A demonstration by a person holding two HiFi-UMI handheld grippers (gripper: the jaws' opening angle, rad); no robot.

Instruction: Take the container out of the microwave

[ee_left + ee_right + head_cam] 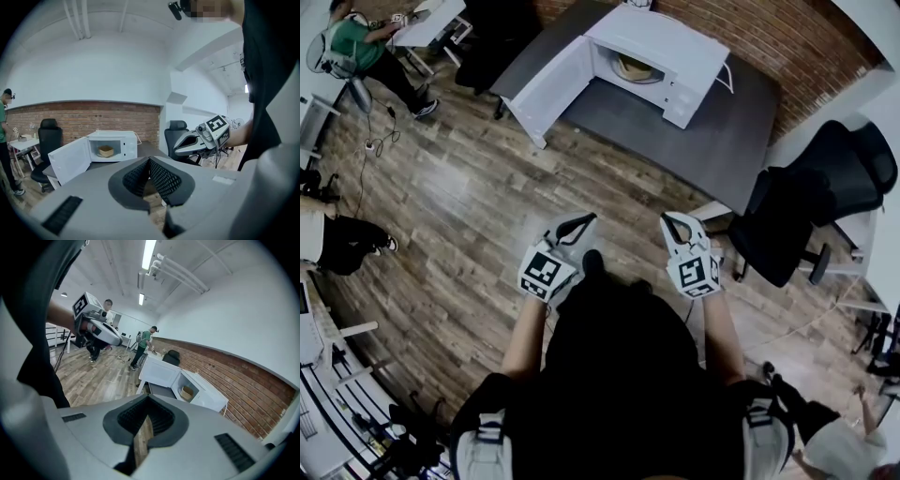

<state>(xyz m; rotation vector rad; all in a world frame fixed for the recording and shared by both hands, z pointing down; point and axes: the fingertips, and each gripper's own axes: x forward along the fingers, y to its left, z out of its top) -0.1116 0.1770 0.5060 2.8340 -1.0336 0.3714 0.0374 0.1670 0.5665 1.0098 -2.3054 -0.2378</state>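
Note:
A white microwave (652,56) stands on a dark grey table (722,141) with its door (548,89) swung open to the left. Inside it sits a tan container (631,67), which also shows in the left gripper view (106,151) and the right gripper view (187,392). My left gripper (579,221) and right gripper (672,220) hang side by side over the wood floor, well short of the table. The left gripper's (149,161) pads touch with nothing between them. The right gripper (148,399) is likewise shut and holds nothing.
A black office chair (816,197) stands right of the table beside a white desk (881,234). A second black chair (47,133) is left of the microwave. A person in green (356,42) stands at a small white table far left. A brick wall runs behind the table.

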